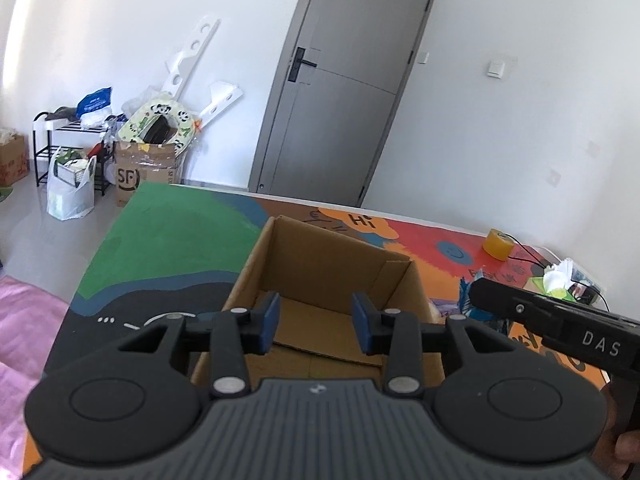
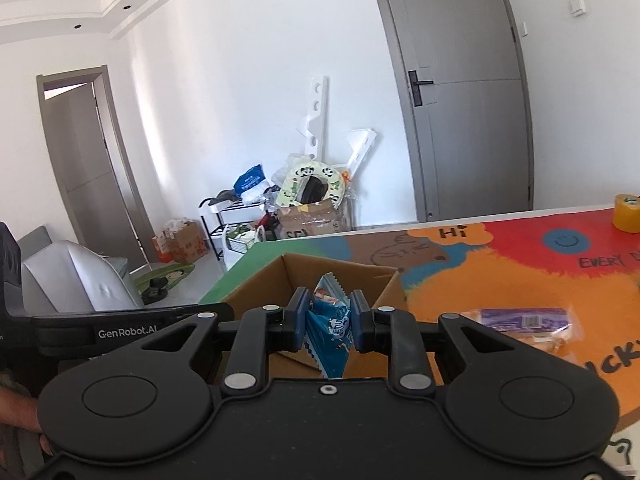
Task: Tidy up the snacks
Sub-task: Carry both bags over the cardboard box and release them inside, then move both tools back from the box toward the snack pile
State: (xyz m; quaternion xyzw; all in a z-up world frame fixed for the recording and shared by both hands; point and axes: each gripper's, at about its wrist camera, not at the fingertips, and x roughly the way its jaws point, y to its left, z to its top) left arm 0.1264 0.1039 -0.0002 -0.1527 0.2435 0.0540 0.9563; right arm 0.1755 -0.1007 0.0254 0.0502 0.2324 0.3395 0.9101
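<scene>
An open cardboard box [image 1: 320, 264] stands on the colourful table mat; it also shows in the right wrist view [image 2: 372, 280]. Its floor looks bare in the left wrist view. My left gripper [image 1: 316, 324] is open and empty, held above the box's near edge. My right gripper [image 2: 329, 326] is shut on a blue snack packet [image 2: 330, 320] and holds it upright above the box's near side. A purple snack packet [image 2: 524, 320] lies on the mat to the right of the box. The right gripper's body [image 1: 560, 324] enters the left wrist view from the right.
A yellow tape roll [image 1: 497, 244] sits at the far right of the table, with a tissue pack [image 1: 558, 276] and black cables beside it. Beyond the table edge are a grey door [image 1: 340, 92], an SF carton [image 1: 144, 172] and a shoe rack.
</scene>
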